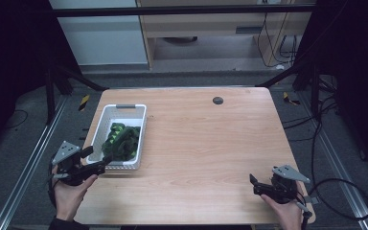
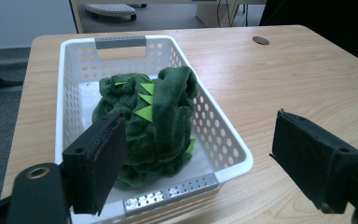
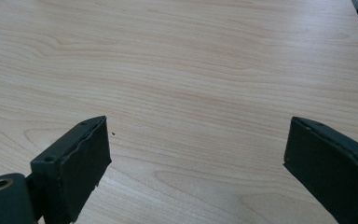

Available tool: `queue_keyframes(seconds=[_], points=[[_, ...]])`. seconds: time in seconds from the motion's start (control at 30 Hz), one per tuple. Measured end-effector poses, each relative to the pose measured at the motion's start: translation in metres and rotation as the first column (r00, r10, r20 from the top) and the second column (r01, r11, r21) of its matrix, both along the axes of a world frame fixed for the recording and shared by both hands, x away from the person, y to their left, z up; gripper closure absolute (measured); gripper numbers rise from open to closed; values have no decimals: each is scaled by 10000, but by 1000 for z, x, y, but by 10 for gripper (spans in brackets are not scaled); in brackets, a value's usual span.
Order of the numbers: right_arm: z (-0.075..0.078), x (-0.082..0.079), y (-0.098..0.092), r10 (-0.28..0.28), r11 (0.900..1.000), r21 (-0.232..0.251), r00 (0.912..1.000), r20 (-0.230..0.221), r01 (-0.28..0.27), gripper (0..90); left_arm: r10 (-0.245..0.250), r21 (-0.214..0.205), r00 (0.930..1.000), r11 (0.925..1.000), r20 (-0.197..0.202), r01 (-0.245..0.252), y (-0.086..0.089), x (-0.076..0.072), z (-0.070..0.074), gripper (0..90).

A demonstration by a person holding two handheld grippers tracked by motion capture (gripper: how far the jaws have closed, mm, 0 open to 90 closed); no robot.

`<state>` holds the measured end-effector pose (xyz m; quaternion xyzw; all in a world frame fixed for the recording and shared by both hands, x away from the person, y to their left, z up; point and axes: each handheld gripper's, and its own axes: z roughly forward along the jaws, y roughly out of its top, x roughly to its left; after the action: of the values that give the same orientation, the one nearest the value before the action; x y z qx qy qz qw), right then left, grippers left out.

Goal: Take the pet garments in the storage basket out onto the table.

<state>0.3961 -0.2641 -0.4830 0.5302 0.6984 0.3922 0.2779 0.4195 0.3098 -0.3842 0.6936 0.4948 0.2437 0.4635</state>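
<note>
The left gripper [image 1: 97, 162] and the right gripper [image 1: 255, 184] hover with jaws spread, holding nothing, over a pale wood-grain table [image 1: 206, 143]. A white perforated basket [image 1: 134, 125], long axis running away from the person, holds a bundled green plush toy [image 2: 154, 121]. Grey floor and a cabinet [image 1: 206, 28] lie beyond.

A light wood-grain counter [image 1: 206, 143] carries a white perforated basket [image 1: 106, 124] near its left edge, the basket's short end close to the near-left corner. A small dark round disc [image 1: 217, 100] sits in the surface by the far edge, right of centre. The remaining surface is bare wood.
</note>
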Motion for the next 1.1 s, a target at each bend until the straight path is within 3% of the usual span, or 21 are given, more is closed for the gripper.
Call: queue_keyframes(seconds=[0.5, 0.8, 1.1], points=[[0, 1, -1, 1, 10000, 43, 10000, -14, -1, 66, -62, 438, 9991, 9990, -427, 81, -4, 23, 3, 176], [0, 1, 0, 21, 10000, 93, 10000, -70, -20, 64, -330, 872, 9971, 9954, -688, 389, -14, 38, 4, 174], [1, 0, -1, -3, 9999, 147, 10000, -82, 5, 64, -431, 1013, 9963, 9936, -741, 505, -20, 50, 11, 172]])
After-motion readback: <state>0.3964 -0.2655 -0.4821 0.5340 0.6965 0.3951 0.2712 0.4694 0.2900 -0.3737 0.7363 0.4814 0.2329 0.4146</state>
